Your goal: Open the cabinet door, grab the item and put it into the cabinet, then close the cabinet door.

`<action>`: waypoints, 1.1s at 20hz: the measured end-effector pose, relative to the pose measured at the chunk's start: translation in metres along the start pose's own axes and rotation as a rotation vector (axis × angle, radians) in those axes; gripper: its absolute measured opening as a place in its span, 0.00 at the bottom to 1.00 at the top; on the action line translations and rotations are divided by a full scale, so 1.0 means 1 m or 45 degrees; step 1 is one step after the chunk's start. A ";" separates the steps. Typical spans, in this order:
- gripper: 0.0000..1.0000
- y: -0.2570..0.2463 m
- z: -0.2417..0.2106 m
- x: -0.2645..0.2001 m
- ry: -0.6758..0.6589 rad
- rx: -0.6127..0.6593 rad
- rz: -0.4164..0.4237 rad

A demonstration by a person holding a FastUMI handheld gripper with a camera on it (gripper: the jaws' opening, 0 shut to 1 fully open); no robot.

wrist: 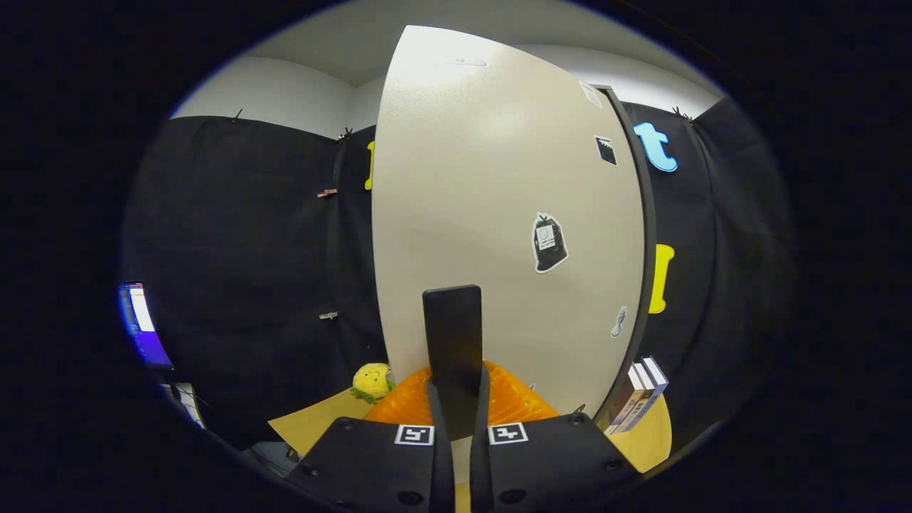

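The door is looming largest before you, a pale flat panel with a few stickers, standing on the desk and rising just beyond the fingers. It is looking stiff and smooth with no handle that I can make out, so you are probably better off hooking its dark right edge than pinching the face. An orange ribbed thing is sitting just ahead of the fingers at the door's foot. Books are leaning by the desk's right edge. The yellow plush, likely your item, is lying near the desk's far left edge; it seems soft and light, so squeeze its middle. Your fingers are pressing nearly together, gripping nothing.
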State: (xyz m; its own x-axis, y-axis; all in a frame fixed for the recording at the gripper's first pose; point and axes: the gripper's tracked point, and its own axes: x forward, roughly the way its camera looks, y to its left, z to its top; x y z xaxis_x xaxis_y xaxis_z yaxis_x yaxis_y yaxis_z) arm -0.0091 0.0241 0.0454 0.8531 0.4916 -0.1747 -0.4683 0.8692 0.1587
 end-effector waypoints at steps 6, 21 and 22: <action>0.12 -0.059 0.003 -0.064 -0.006 -0.012 -0.123; 0.14 -0.191 0.003 -0.167 -0.070 0.067 -0.407; 0.14 -0.188 0.002 -0.169 -0.059 0.082 -0.413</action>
State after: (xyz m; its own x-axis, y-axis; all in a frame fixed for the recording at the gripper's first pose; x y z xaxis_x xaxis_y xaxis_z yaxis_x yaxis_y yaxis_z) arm -0.0645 -0.2228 0.0474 0.9656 0.1859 -0.1817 -0.1566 0.9740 0.1639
